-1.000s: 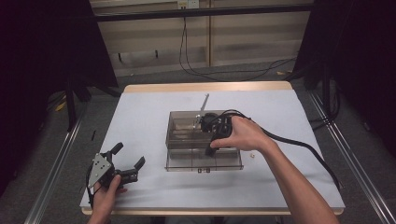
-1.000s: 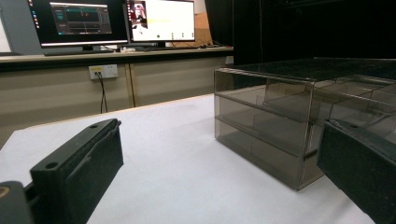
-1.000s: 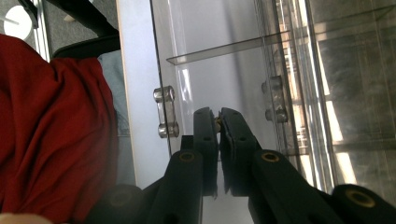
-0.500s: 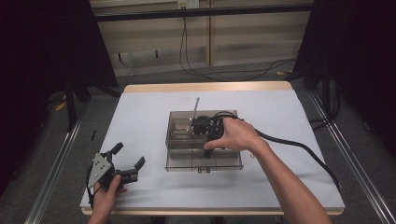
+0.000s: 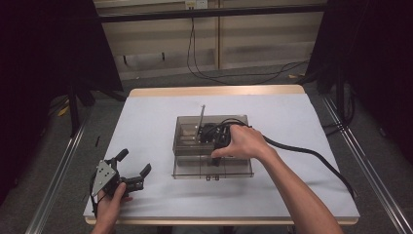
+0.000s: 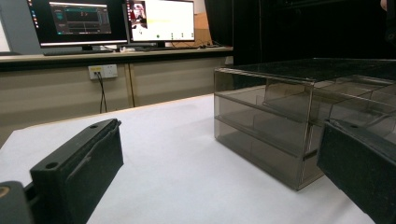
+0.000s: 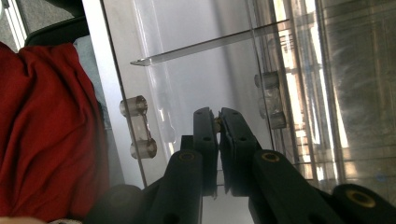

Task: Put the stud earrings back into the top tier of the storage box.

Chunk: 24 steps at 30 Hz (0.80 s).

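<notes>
Right gripper (image 5: 214,158) now lower over drawer box (image 5: 213,127), jaws nearly closed.

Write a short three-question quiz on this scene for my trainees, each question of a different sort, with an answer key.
1. True or false: the left gripper rests on top of the clear drawer box.
2. Multiple choice: the right gripper has its jaws A) spread wide, B) closed on a thin stick-like object, C) gripping a cable.
3. Short answer: which drawer of the box stands pulled out toward the person?

Key
1. False: it lies apart from the box, open, near the table's front left corner.
2. B.
3. The bottom drawer.
</notes>
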Each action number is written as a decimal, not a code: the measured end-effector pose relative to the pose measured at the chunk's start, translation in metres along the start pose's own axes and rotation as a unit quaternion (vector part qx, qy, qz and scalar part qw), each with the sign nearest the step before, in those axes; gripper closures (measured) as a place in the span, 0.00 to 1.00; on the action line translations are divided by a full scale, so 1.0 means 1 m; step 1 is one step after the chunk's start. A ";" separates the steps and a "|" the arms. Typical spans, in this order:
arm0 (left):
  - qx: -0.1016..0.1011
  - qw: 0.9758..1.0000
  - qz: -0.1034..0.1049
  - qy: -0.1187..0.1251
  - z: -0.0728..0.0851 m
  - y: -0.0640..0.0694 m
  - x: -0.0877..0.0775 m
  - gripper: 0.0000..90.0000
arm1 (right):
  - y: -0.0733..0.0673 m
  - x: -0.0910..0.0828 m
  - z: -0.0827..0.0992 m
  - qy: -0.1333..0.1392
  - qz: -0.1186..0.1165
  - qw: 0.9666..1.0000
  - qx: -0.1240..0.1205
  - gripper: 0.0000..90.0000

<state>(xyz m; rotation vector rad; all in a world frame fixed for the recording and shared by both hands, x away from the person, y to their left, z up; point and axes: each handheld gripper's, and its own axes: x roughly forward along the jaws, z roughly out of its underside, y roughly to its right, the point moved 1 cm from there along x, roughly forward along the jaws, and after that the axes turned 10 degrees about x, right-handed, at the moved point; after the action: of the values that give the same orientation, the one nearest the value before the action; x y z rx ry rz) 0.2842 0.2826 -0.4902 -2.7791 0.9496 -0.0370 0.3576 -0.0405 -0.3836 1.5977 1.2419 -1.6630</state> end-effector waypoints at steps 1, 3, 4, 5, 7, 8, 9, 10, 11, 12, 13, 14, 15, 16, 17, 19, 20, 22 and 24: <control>0.000 1.000 0.000 0.000 0.000 0.000 0.000 0.01 | 0.000 0.000 0.000 0.000 0.000 1.000 0.000 0.95; 0.000 1.000 0.000 0.000 0.000 0.000 0.000 0.01 | 0.000 0.000 0.000 -0.002 0.000 1.000 0.001 0.95; 0.000 1.000 0.000 0.000 0.000 0.000 0.000 0.01 | 0.000 0.001 -0.001 -0.002 0.001 1.000 -0.001 0.95; 0.000 1.000 0.000 0.000 0.000 0.000 0.000 0.01 | 0.000 0.002 -0.001 -0.002 0.001 1.000 -0.002 0.95; 0.000 1.000 0.001 0.000 0.000 0.000 0.000 0.01 | 0.000 0.003 -0.001 -0.004 0.003 1.000 -0.002 0.95; -0.001 1.000 0.000 0.000 0.000 0.000 0.000 0.01 | -0.001 0.003 0.000 -0.005 0.004 1.000 0.001 0.95; -0.001 1.000 0.000 0.000 0.000 0.000 0.000 0.01 | 0.000 0.003 0.000 -0.005 0.003 1.000 -0.002 0.95; -0.001 1.000 0.000 0.000 0.000 0.000 0.000 0.01 | -0.001 0.003 -0.001 -0.001 0.003 1.000 -0.002 0.94; -0.001 1.000 0.000 0.000 0.000 0.000 0.000 0.01 | -0.001 0.003 -0.001 -0.001 0.003 1.000 -0.002 0.94; -0.001 1.000 0.000 0.000 0.000 0.000 0.000 0.01 | -0.001 0.002 -0.001 0.003 0.000 1.000 -0.001 0.91; -0.001 1.000 0.000 0.000 0.000 0.000 0.000 0.01 | -0.001 0.002 -0.001 0.003 0.000 1.000 -0.001 0.91; -0.001 1.000 0.000 0.000 0.000 0.000 0.000 0.01 | -0.001 0.001 -0.001 0.002 0.000 1.000 0.000 0.90; -0.001 1.000 0.000 0.000 0.000 0.000 0.000 0.01 | -0.001 0.001 0.000 0.008 -0.002 1.000 0.000 0.90; -0.001 1.000 0.000 0.000 0.000 0.000 0.000 0.01 | -0.001 0.001 0.001 0.007 -0.001 1.000 0.002 0.90; -0.001 1.000 0.000 0.000 0.000 0.000 0.000 0.01 | -0.001 0.000 0.001 0.005 0.000 1.000 0.000 0.89; -0.001 1.000 0.000 0.000 0.000 0.000 0.000 0.01 | -0.002 -0.002 0.002 0.015 -0.002 1.000 0.000 0.88; -0.001 1.000 0.000 0.000 0.000 0.000 0.000 0.01 | -0.003 -0.003 0.002 0.017 -0.002 1.000 0.001 0.88; -0.001 1.000 0.000 0.000 0.000 0.000 0.000 0.01 | -0.003 -0.006 0.003 0.026 -0.004 1.000 0.000 0.86; -0.001 1.000 0.001 0.000 0.000 0.000 0.000 0.01 | -0.003 -0.007 0.006 0.034 -0.004 0.999 -0.008 0.84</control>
<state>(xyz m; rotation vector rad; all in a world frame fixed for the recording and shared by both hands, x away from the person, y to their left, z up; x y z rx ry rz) 0.2841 0.2826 -0.4902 -2.7810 0.9527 -0.0353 0.3533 -0.0458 -0.3764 1.6535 1.2935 -1.6112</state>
